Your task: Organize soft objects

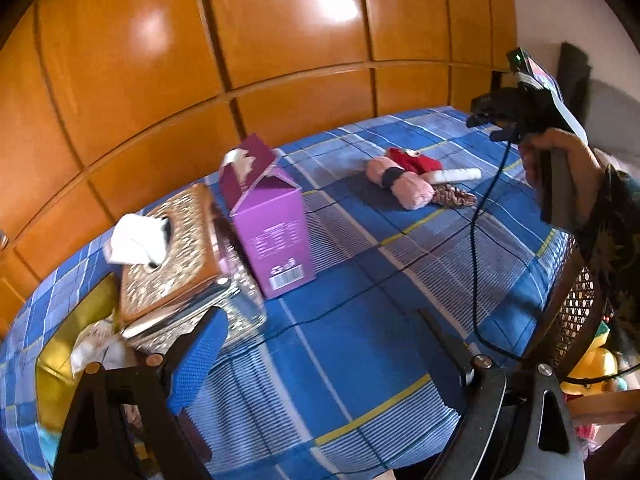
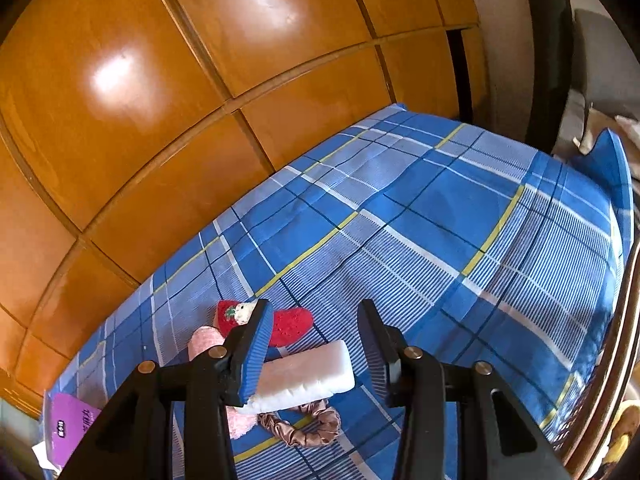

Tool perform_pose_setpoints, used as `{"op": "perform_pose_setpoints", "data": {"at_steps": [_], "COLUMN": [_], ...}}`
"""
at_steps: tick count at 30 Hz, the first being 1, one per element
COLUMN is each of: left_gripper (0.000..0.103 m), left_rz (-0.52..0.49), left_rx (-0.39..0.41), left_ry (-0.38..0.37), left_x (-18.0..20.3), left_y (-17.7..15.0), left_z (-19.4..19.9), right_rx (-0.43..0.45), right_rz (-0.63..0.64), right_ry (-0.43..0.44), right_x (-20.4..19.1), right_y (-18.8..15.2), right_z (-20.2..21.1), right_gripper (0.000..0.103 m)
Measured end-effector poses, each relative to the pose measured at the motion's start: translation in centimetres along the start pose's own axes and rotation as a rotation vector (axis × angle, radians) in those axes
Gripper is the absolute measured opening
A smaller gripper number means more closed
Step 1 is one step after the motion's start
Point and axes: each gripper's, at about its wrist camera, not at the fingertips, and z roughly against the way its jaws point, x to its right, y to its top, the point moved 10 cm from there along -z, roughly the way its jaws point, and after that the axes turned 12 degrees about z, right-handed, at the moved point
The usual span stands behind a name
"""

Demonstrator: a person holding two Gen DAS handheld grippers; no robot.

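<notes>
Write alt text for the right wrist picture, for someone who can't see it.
Seen past the open right gripper, a small pile of soft things lies on a blue plaid cloth: a white sponge block, a red strawberry-like plush, a pink fluffy item and a brown scrunchie. Glossy wooden panels stand behind.

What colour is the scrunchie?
Brown, satin-like scrunchie; it shows best in the right wrist view.

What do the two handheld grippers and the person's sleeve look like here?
Both grippers have black triangular frames with brass-coloured bolts and ribbed blue pads on the fingers. In the left wrist view, the left gripper shows the same build. The right gripper is a black body with a green light, a small screen and a black cable trailing down. The hand wears a dark patterned sleeve.
</notes>
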Motion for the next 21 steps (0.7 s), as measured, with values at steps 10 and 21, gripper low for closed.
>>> {"op": "perform_pose_setpoints", "data": {"at_steps": [10, 21], "left_gripper": [0.093, 0.091], "left_rz": [-0.064, -0.062], "left_rx": [-0.031, -0.091], "left_ry": [-0.044, -0.1], "left_x": [3.4, 6.3], "left_y": [1.5, 2.5], "left_z": [-2.5, -5.8], "right_rx": [-0.007, -0.023], "right_rz": [-0.059, -0.184], "right_ry": [0.046, 0.106], "right_x": [0.5, 1.9], "right_y": [-0.1, -0.4], "right_z": [-0.1, -0.6], "right_gripper": [0.046, 0.046]}}
